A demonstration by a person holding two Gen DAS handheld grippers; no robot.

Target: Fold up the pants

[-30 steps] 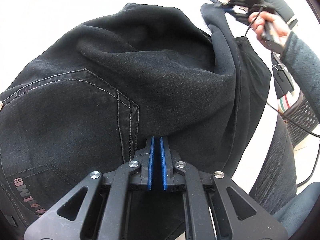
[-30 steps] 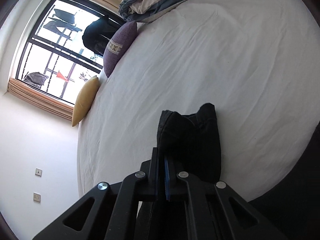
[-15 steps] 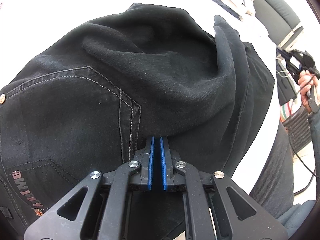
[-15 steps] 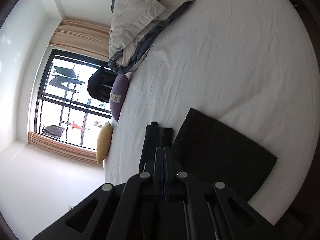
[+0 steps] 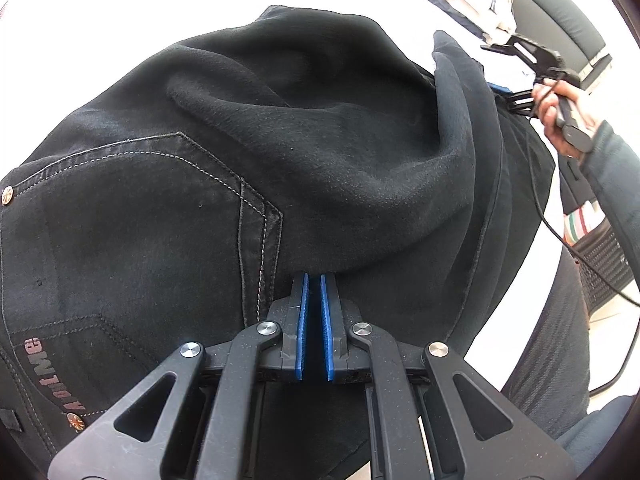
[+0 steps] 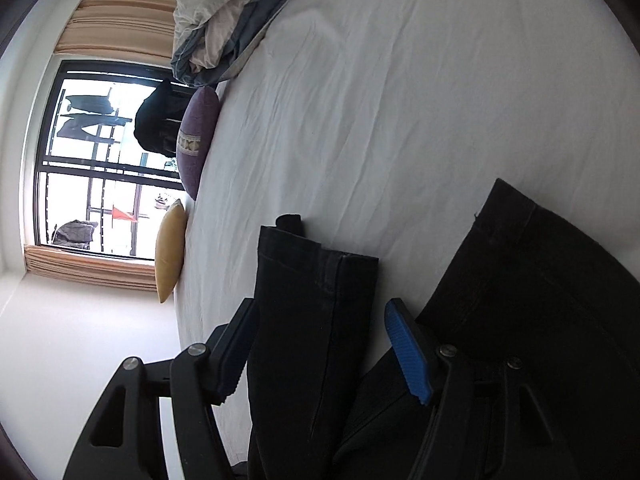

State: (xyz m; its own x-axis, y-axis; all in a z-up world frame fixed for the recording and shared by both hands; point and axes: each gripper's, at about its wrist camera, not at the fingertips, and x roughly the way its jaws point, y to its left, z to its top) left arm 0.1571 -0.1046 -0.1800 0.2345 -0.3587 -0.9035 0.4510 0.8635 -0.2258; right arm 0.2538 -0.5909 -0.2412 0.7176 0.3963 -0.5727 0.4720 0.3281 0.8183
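Note:
Black jeans [image 5: 280, 140] lie bunched on the white bed, back pocket and stitching toward me. My left gripper [image 5: 314, 278] is shut, its tips pinching a fold of the jeans at the lower edge of the bunch. In the right wrist view a leg end with its hem [image 6: 312, 280] lies on the sheet between the fingers of my right gripper [image 6: 320, 304]. Those jaws are opening and the blue pads [image 6: 408, 348] stand clear of the cloth. The left wrist view shows the right gripper [image 5: 498, 68] beside the raised leg edge, held by a hand [image 5: 560, 108].
White bed sheet [image 6: 400, 100] stretches ahead, with a rumpled duvet [image 6: 224, 20] at its far end. A purple cushion [image 6: 198, 140] and a yellow cushion [image 6: 170, 252] lean by the window [image 6: 100, 160]. A dark basket [image 5: 604, 256] and a cable stand beside the bed.
My right gripper came down to the sheet with the leg end and its jaws spread apart, freeing the cloth. The left gripper stayed put, shut on its fold.

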